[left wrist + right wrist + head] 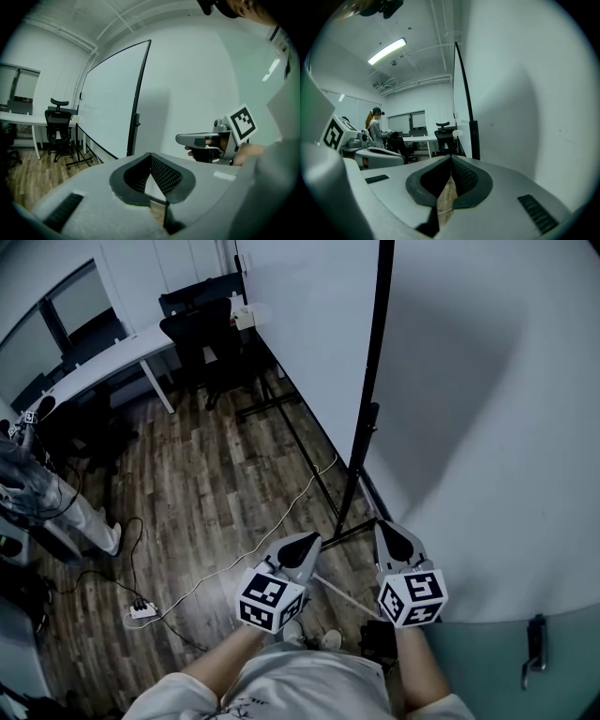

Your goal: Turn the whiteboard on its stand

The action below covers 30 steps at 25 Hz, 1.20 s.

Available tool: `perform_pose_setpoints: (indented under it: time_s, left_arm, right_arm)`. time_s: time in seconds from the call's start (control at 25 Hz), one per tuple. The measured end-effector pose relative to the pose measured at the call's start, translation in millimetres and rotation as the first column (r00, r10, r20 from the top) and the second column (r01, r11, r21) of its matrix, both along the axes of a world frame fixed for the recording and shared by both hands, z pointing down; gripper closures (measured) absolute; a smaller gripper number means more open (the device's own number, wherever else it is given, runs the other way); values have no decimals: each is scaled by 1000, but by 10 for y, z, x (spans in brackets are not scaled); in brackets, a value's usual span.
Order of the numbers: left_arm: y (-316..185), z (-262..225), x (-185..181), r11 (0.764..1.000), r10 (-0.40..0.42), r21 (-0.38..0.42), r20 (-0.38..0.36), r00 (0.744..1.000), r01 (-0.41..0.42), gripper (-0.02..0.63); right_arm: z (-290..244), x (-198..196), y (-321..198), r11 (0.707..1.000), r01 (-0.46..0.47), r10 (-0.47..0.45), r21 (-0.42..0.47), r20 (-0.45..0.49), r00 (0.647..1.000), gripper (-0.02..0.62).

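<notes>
Left gripper (303,544) and right gripper (394,532): fingers closed, empty, near the whiteboard (300,324). Open first, clamp its black upright (372,343) (nearest edge), swing gently.

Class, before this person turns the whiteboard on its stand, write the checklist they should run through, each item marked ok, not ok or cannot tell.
1. Left tongs empty, shut: ok.
2. Right tongs empty, shut: ok.
3. Tongs touching the whiteboard: not ok, both hang short of its black edge.
4. Floor by the stand free: not ok, a white cable runs up to its foot.
5. Room to swing past the office chair: cannot tell.
</notes>
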<state>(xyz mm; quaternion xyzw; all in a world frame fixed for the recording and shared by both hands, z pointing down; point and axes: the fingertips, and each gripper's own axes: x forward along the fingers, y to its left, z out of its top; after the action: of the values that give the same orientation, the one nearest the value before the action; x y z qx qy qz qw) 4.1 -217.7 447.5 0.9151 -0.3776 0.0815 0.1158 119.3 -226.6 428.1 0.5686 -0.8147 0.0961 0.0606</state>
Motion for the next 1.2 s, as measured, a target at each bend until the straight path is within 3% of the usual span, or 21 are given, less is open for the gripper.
perform_pose_setpoints:
  time_s: [1.0,1.2]
  left_arm:
    - [-1116,-34,49,1000,2,26,7,1000,-2,597]
    - [-1297,-84,46,1000,-6,21,16,1000,6,597]
  right_arm:
    - [68,173,-1431,999,-46,46,-15,-29,999,583]
    - [78,191,-1760,998,-44,42,-34,-41,998,494]
